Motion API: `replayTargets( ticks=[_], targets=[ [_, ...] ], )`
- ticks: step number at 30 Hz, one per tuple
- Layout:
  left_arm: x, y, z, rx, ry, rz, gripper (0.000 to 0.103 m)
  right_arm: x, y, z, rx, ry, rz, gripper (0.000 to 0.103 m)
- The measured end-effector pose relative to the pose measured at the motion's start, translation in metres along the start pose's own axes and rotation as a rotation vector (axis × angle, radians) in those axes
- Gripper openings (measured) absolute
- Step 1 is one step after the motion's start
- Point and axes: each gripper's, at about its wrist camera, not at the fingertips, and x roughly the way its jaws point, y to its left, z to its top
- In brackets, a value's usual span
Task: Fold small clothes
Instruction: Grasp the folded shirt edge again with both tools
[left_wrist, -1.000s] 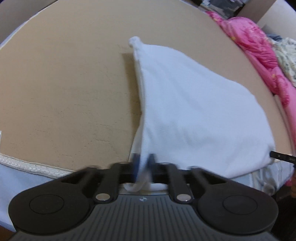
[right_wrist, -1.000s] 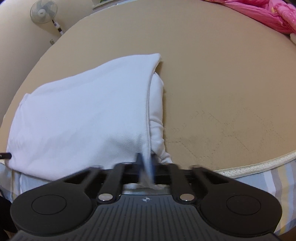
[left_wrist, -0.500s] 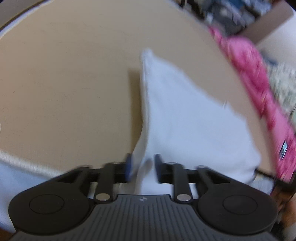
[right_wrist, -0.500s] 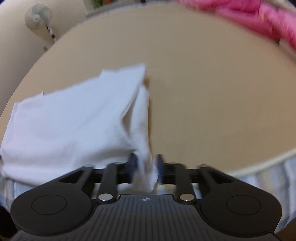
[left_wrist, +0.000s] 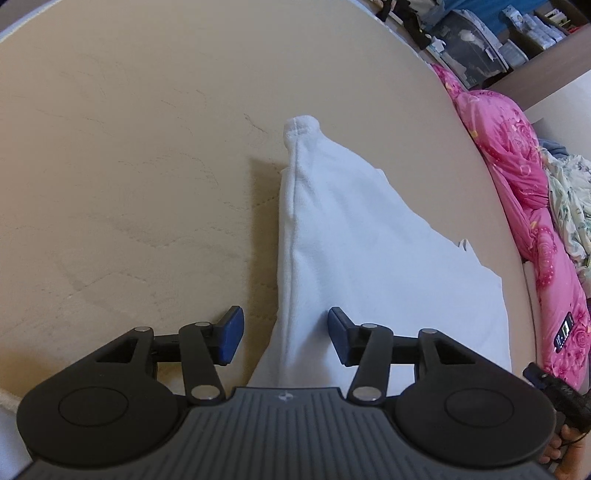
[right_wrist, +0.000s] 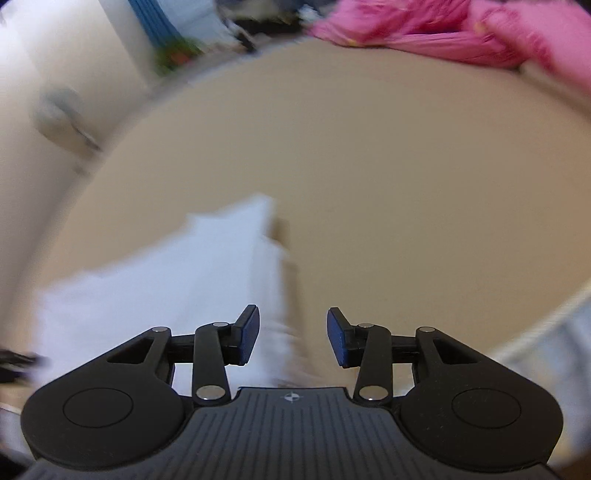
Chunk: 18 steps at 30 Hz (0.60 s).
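Note:
A small white garment (left_wrist: 369, 258) lies folded on the beige mattress (left_wrist: 129, 166); it also shows, blurred, in the right wrist view (right_wrist: 184, 277). My left gripper (left_wrist: 286, 336) is open, its blue pads on either side of the garment's left folded edge, not closed on it. My right gripper (right_wrist: 291, 336) is open over the garment's right edge, with cloth between and below the pads.
A pink quilt (left_wrist: 517, 184) and patterned bedding (left_wrist: 569, 206) lie along the mattress's far right side. Shelves with clutter (left_wrist: 498, 29) stand beyond. The mattress's piped front edge (right_wrist: 535, 325) and striped side are near the right gripper.
Both grippers have opened and let go of the garment's near corners. The garment has dropped flat, folded over on the mattress. The right wrist view is blurred from motion.

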Motion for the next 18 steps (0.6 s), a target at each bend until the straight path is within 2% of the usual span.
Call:
replayTargets(
  ticks=[1,3,7,10,12,15,16,17,18],
  targets=[
    [0.0,0.002,-0.001,-0.002,0.002,0.001,0.056,0.003,0.001,0.0,-0.001,0.002,0.049,0.043],
    [0.006,0.002,0.002,0.001,0.003,0.008,0.057,0.016,0.009,-0.003,-0.038,0.033,0.067,0.043],
    [0.012,-0.005,-0.001,0.022,-0.01,0.024,0.058,0.053,0.025,-0.012,-0.179,0.125,-0.048,0.043],
    [0.015,-0.016,-0.006,0.059,-0.038,0.052,0.056,0.066,0.027,-0.013,-0.196,0.149,-0.112,0.046],
    [0.019,-0.027,-0.012,0.11,-0.034,0.038,0.046,0.068,0.029,-0.011,-0.187,0.149,-0.117,0.046],
    [0.024,-0.039,-0.02,0.185,-0.038,0.055,0.043,0.074,0.032,-0.014,-0.176,0.175,-0.127,0.047],
    [0.025,-0.041,-0.021,0.203,-0.041,0.067,0.037,0.076,0.034,-0.015,-0.177,0.181,-0.128,0.047],
    [0.025,-0.04,-0.021,0.197,-0.042,0.067,0.024,0.077,0.035,-0.015,-0.18,0.183,-0.131,0.049],
    [0.024,-0.038,-0.02,0.179,-0.04,0.05,0.019,0.078,0.036,-0.016,-0.185,0.183,-0.135,0.048]
  ],
)
